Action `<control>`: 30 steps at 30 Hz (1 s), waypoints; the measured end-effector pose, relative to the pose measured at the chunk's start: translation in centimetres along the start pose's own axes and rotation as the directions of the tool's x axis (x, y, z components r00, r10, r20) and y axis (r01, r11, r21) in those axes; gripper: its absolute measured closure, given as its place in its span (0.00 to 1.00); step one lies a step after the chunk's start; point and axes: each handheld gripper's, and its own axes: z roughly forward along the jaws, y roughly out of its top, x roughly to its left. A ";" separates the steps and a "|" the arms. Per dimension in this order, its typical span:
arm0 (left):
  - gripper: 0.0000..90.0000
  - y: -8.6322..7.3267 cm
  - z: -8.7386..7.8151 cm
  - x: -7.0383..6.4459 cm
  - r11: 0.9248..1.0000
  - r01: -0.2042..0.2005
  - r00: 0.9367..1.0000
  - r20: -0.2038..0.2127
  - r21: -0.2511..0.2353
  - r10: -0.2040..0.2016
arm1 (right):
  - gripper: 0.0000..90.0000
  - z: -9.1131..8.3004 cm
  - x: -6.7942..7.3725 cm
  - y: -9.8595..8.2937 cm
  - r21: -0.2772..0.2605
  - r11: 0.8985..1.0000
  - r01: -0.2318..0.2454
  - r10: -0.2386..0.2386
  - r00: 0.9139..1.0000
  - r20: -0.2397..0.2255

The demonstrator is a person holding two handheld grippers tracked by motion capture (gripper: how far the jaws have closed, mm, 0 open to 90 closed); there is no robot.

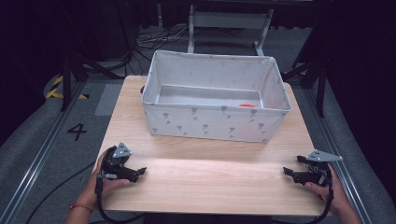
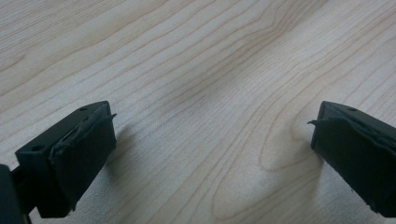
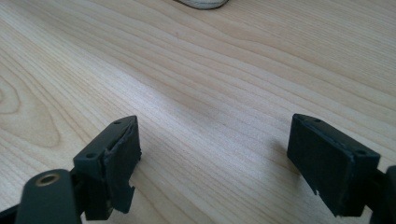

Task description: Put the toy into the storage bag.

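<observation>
I have the left tool and right tool spread wide, empty, low over the wooden counter, near the fabric bin.

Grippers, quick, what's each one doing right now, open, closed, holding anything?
Left gripper: open, holding nothing, jaws wide apart over the bare wooden table.
Right gripper: open, holding nothing, also low over the table.

An orange thing peeks over the fabric bin's near wall, mostly hidden, too small to identify. In the right gripper view, the top edge cuts off the bin's corner.
</observation>
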 end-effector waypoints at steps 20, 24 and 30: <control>0.00 0.3 0.3 -0.3 0.999 0.042 0.998 -0.036 0.000 -0.042 | 0.19 0.0 0.1 0.0 0.002 1.000 -0.014 0.014 1.000 0.018; 0.00 0.3 0.3 -0.3 0.999 0.046 0.998 -0.046 0.001 -0.046 | 0.19 0.0 0.2 0.0 0.001 1.000 -0.014 0.014 1.000 0.019; 0.00 0.6 0.5 -0.4 0.998 0.061 0.995 -0.075 -0.006 -0.062 | 0.19 0.0 0.2 0.0 0.001 1.000 -0.015 0.015 1.000 0.019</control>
